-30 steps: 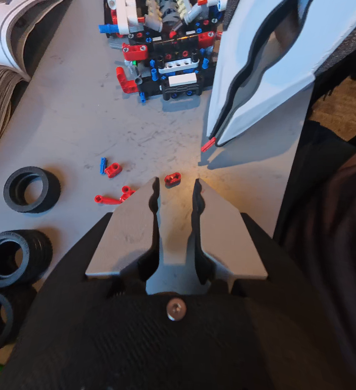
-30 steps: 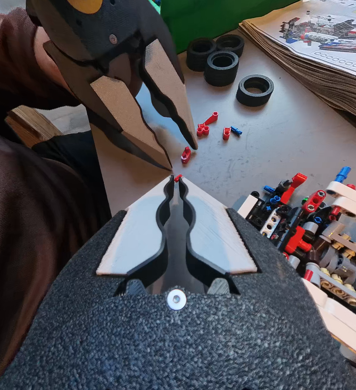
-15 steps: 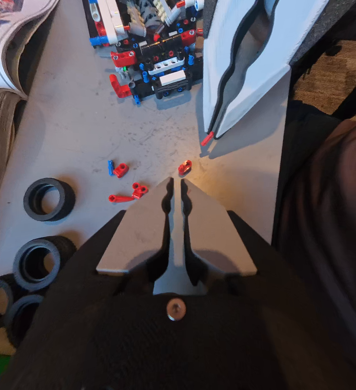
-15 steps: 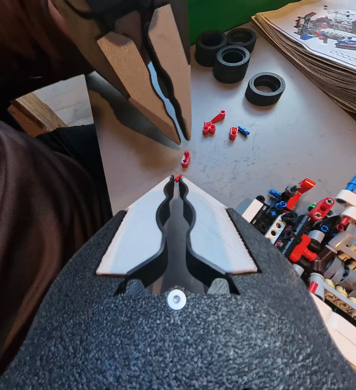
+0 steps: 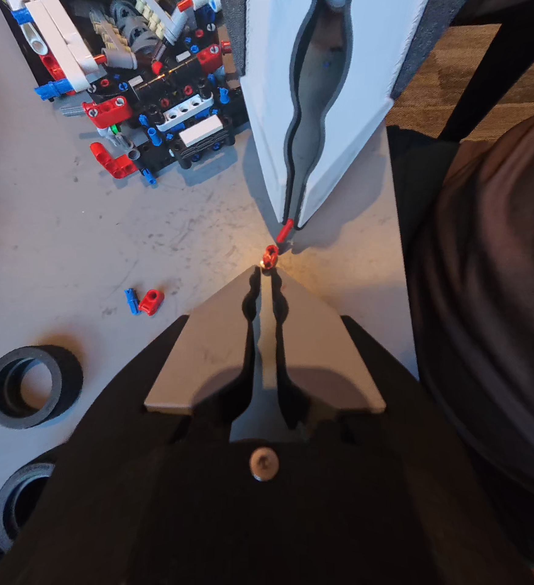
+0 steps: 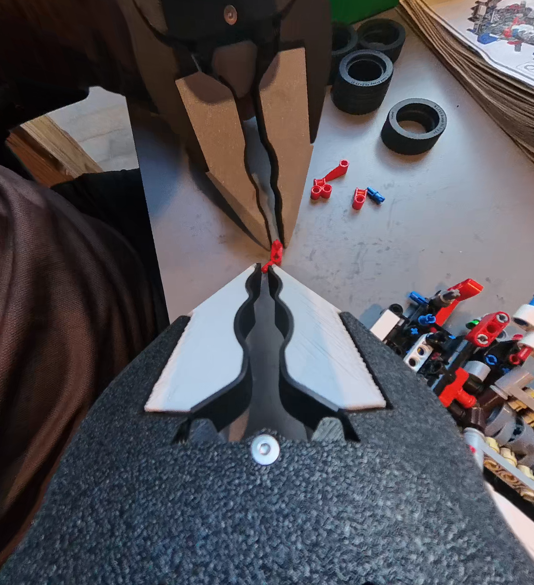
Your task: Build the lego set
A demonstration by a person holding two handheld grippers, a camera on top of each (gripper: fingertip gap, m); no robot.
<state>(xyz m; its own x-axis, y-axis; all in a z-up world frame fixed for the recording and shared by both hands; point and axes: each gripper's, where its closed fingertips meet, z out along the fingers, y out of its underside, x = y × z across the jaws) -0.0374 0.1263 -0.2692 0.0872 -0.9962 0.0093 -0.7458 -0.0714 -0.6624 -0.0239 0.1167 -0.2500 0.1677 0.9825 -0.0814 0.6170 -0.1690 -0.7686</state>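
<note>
The left gripper (image 5: 266, 269) has its grey fingers drawn almost together, pinching a small red connector (image 5: 270, 255) at the very tips, above the grey table (image 5: 180, 228). Directly ahead, tip to tip, the right gripper (image 6: 265, 268) is clamped on a red pin (image 5: 284, 230), whose free end meets the connector. To the left gripper's left lie a blue pin (image 5: 130, 300) touching a red piece (image 5: 151, 302), with black tyres (image 5: 31, 386) farther off. The half-built lego model (image 6: 468, 354) sits just to the right of the right gripper.
</note>
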